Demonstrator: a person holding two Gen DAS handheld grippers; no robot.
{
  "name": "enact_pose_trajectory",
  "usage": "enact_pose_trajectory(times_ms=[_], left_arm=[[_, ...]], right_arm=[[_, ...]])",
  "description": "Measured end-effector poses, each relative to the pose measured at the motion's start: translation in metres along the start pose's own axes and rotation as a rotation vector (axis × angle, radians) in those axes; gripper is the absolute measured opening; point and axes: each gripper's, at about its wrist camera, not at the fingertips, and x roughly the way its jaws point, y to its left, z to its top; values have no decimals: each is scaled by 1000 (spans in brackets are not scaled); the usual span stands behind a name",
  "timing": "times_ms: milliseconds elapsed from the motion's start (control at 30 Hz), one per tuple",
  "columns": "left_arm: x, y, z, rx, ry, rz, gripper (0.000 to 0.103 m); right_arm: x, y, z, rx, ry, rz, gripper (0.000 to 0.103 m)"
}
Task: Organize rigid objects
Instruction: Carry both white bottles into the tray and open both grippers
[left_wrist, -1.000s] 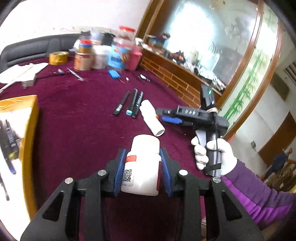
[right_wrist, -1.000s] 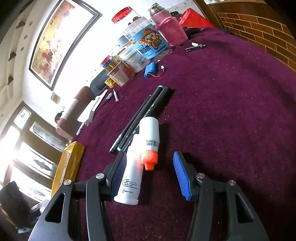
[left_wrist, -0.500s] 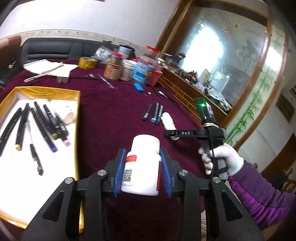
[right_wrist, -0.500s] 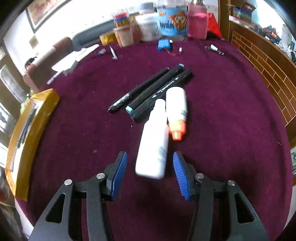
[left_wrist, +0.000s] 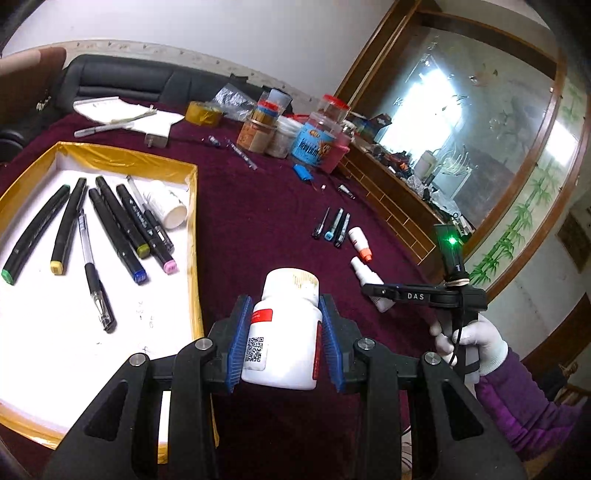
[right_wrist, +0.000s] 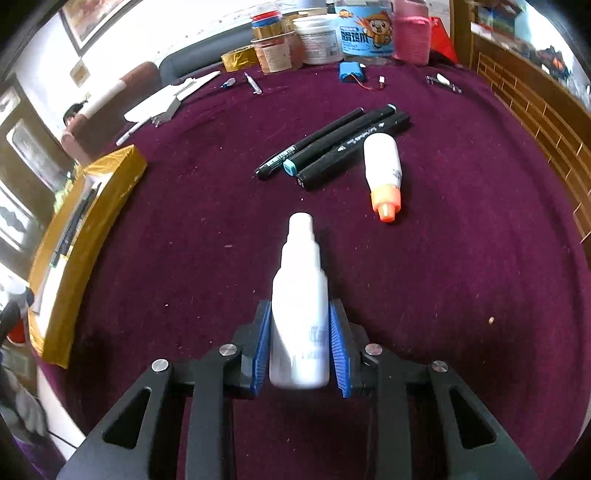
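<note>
The left gripper (left_wrist: 283, 341) is clamping a white plastic pill bottle (left_wrist: 284, 332) beside the gold-rimmed tray (left_wrist: 194, 236). The right gripper (right_wrist: 300, 349), having just been closing, is pinching a slim white spray bottle (right_wrist: 300, 314) over the maroon tablecloth (right_wrist: 461, 277); gripped only near its base, it may be tipping out.

Both grippers – left gripper (left_wrist: 282, 341), right gripper (right_wrist: 300, 345) – black frames, blue ribbed pads, silver screws. Right hand (left_wrist: 471, 341): white glove, purple sleeve above the glove.

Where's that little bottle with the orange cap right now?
In the right wrist view, the orange-capped bottle lies on the maroon tablecloth, right of the three black markers, touching the nearest one, cap toward the camera.
</note>
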Motion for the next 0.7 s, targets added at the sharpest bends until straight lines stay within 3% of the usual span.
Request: enact_pose_trajectory(times_ms=[167,267,400,567,700], left_arm=[[-20,16,4,-21,-25,68,34],[-39,39,11,-55,-60,136,34],[-49,79,16,-107,-33,293,34],[-40,116,10,-169,60,391,34],[-33,139,11,-218,100,425,34]], right_arm=[[5,16,4,-67,-5,-77,26],[0,18,1,-66,-15,-34,26],[-20,26,4,-17,-71,119,26],[-29,68,15,-43,-68,302,26],[-23,117,22,-85,-28,403,26]])
